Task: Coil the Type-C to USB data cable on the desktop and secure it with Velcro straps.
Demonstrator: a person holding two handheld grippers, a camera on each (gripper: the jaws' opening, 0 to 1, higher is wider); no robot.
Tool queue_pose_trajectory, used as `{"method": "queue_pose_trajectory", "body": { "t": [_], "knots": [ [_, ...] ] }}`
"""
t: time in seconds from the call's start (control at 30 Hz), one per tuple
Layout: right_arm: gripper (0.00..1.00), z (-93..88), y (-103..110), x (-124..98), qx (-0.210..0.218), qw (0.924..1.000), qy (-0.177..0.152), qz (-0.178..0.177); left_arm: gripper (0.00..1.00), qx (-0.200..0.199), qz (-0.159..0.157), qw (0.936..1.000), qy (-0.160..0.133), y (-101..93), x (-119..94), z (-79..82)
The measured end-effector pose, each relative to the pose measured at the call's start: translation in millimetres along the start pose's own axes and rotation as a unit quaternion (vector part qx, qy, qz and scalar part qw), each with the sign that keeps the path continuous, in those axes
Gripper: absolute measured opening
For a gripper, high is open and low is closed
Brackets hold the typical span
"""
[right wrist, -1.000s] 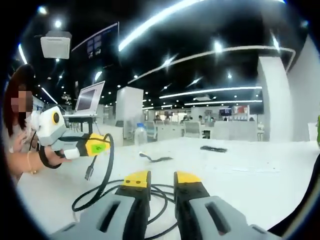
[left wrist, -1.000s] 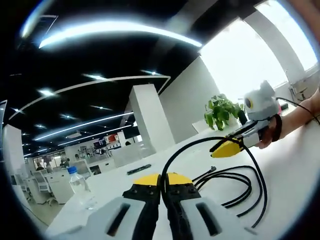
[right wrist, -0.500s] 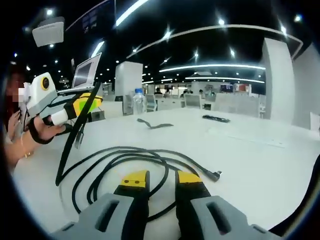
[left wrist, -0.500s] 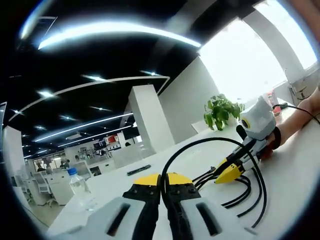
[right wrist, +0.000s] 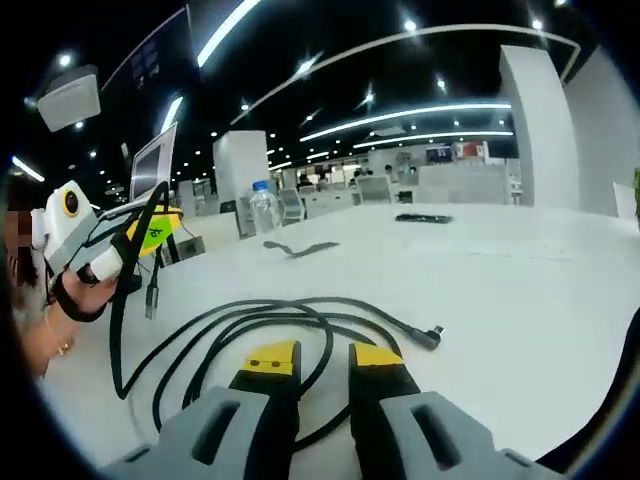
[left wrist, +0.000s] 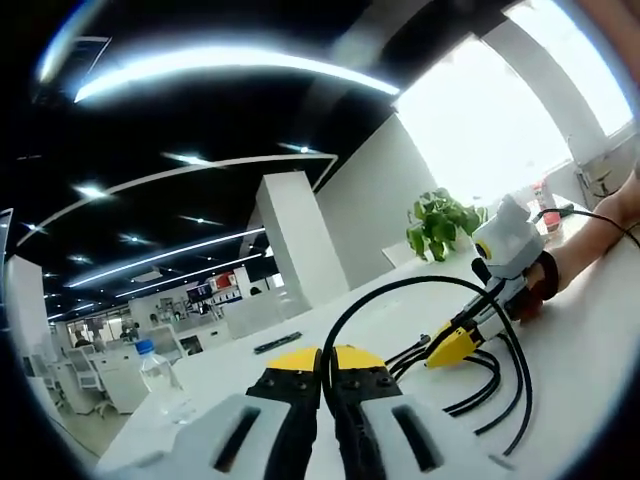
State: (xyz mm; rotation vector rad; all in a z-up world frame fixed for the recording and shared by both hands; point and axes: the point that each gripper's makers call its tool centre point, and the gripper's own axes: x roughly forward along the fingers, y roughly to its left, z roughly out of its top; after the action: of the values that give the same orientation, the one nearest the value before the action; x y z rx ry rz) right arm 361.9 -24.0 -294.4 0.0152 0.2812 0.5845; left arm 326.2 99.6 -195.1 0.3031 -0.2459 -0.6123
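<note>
In the left gripper view, the left tool (left wrist: 322,362) is pressed together on the black cable (left wrist: 400,290), which arches up from its tips and runs across to the loose loops lying on the white worktop (left wrist: 590,350). The right tool (left wrist: 450,345) reaches in from the right with its yellow tips down among those loops. A water bottle (left wrist: 155,368) stands toward the worktop's left edge, a potted plant (left wrist: 440,222) by the bright window at its far side. In the right gripper view, the right tool (right wrist: 320,358) is spread, its tips low over the cable (right wrist: 260,318), with nothing seen between them. The strands lie in rough, open loops, one plug (right wrist: 432,337) trailing free toward the middle of the worktop (right wrist: 520,300). The left tool (right wrist: 150,232) holds a strand up at the left edge. A dark strip, probably the Velcro strap (right wrist: 300,247), lies untouched farther back near a water bottle (right wrist: 262,207). Coiling looks partly done; tightening and strapping remain. The room is an open office with ceiling light strips.
</note>
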Motion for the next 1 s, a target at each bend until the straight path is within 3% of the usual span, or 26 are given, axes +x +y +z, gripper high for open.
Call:
{"method": "queue_pose_trajectory", "body": {
  "t": [0.13, 0.3, 0.67, 1.0],
  "knots": [
    [0.08, 0.8, 0.7, -0.4, 0.012, 0.9999, -0.001, 0.0, 0.05, 0.001, -0.001, 1.0, -0.001, -1.0, -0.1, 0.7],
    [0.05, 2.6, -0.4, -1.7, 0.026, 0.9997, -0.005, 0.0, 0.05, 0.0, 0.0, 1.0, -0.002, -0.7, -0.3, 0.9],
    [0.13, -1.4, 8.0, 3.8, -0.02, 0.9997, 0.006, 0.011, 0.05, 0.004, 0.001, 1.0, -0.001, -0.7, -0.2, 0.4],
    [0.1, -0.6, 3.0, 6.2, 0.014, 0.9999, 0.004, 0.003, 0.05, 0.006, -0.001, 1.0, -0.007, -3.4, -1.1, 4.4]
  ]
}}
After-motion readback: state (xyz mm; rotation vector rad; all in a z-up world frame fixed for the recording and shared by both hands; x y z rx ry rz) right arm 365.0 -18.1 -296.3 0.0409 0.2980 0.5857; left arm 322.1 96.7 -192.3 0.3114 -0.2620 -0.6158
